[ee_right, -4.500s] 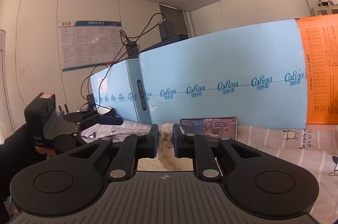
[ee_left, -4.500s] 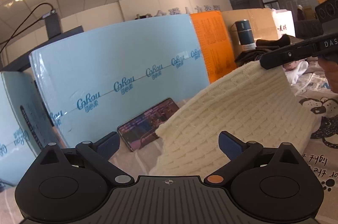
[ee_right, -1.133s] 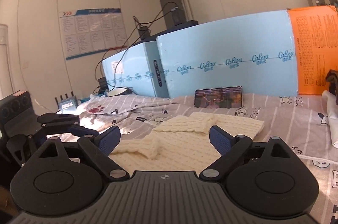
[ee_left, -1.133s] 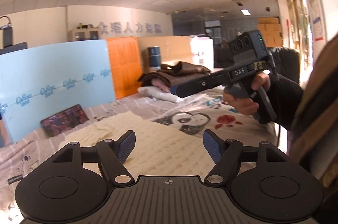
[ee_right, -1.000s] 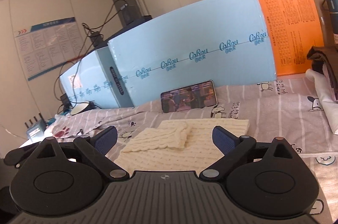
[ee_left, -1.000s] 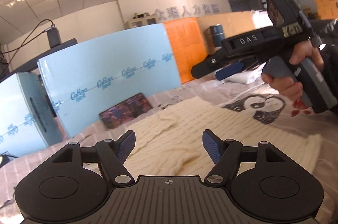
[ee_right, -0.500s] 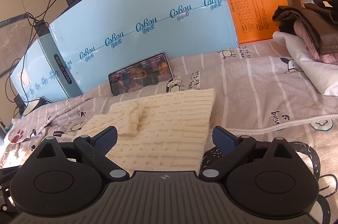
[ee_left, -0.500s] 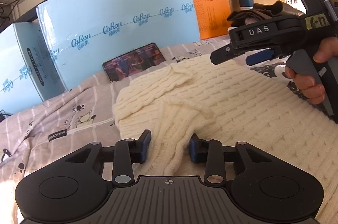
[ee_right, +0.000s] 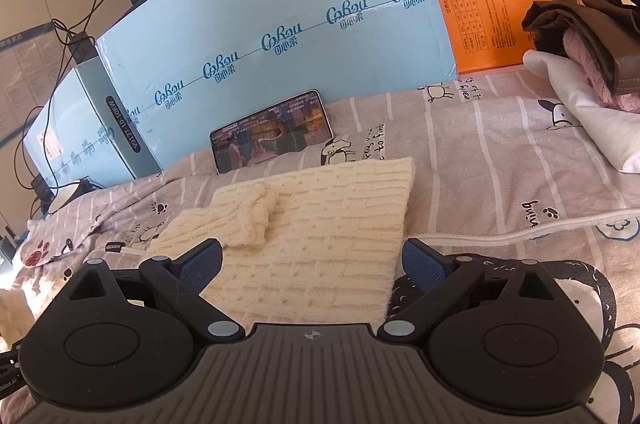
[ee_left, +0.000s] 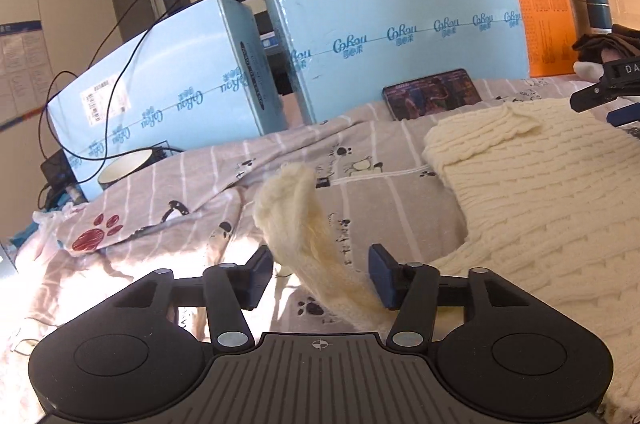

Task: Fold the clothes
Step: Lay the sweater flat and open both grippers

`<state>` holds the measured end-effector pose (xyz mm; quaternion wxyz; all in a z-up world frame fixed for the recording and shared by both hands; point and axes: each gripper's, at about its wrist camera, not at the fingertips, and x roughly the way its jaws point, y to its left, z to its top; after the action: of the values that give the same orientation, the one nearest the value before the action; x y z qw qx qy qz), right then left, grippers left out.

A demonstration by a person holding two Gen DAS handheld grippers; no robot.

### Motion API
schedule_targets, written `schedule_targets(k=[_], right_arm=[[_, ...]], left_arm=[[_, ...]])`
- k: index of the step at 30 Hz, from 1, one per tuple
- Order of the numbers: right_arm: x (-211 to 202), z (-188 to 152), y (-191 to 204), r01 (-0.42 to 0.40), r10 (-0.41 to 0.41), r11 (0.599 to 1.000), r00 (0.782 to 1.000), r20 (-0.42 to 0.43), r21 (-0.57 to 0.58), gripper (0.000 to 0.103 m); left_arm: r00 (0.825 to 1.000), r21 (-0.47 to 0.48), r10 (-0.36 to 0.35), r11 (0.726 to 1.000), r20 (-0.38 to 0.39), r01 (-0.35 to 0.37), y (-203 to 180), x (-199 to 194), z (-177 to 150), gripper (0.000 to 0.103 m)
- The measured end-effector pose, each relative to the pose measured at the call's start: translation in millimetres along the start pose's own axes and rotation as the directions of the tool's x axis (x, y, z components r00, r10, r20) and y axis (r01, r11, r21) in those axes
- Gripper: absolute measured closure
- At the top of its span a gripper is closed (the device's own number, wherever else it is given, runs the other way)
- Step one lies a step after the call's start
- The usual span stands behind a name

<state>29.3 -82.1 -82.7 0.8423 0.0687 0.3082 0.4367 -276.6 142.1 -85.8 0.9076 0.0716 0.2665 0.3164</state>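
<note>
Dangling between the fingers of the left gripper [ee_left: 322, 274], a cream sleeve [ee_left: 298, 224] now curls up off the bedsheet [ee_left: 192, 192]; half a second ago those jaws had closed in on a bunched part of the knit, and now they stand partly apart with the sleeve draped against the right-hand pad, so whether it is pinched or merely hanging there cannot be told. Close in the right wrist view, the right gripper [ee_right: 312, 264] hovers with its jaws spread wide and empty over the near edge of the cream sweater [ee_right: 320, 224], which lies flat on the sheet with its other sleeve [ee_right: 236, 216] already folded across the body. That suggests the remaining sleeve is being drawn out so it can be laid over the torso next. Farther back a phone [ee_right: 272, 136] leans against the blue boxes [ee_right: 280, 24].
</note>
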Motion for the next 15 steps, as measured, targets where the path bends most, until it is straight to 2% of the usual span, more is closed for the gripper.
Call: schedule_targets(k=[2,5,7,9,12,15], right_arm=[[0.9,-0.7,0.6,0.002,-0.002,1.0,1.0,-0.005,-0.002,0.006],[1.7,-1.4,0.9,0.007,-0.007,1.0,1.0,-0.009,-0.003,0.006],[2.4,-1.5,0.6,0.013,-0.013,1.0,1.0,-0.012,-0.002,0.006],[2.9,-1.7,0.8,0.014,-0.015,1.0,1.0,-0.014,-0.003,0.006],[2.1,-0.7,0.5,0.017,-0.017,1.0,1.0,0.001,-0.002,0.006],[1.9,-0.5,-1.5,0.025,-0.025,1.0,1.0,0.01,0.005,0.006]], left_arm=[[0.998,-0.009,0.045,0.999,-0.032,-0.046,7.7,3.6,-4.5,0.033],[0.993,-0.028,0.083,0.996,-0.087,-0.085,18.5,12.0,-7.5,0.023],[0.993,0.001,0.097,0.995,-0.07,-0.097,16.3,12.6,-0.1,0.023],[0.996,0.033,0.085,0.996,-0.006,-0.084,8.6,9.9,13.8,0.023],[0.995,0.102,-0.007,0.995,0.099,-0.004,-15.4,9.8,42.5,0.023],[0.975,0.222,-0.146,0.969,0.168,0.107,-52.8,13.7,69.3,0.023]])
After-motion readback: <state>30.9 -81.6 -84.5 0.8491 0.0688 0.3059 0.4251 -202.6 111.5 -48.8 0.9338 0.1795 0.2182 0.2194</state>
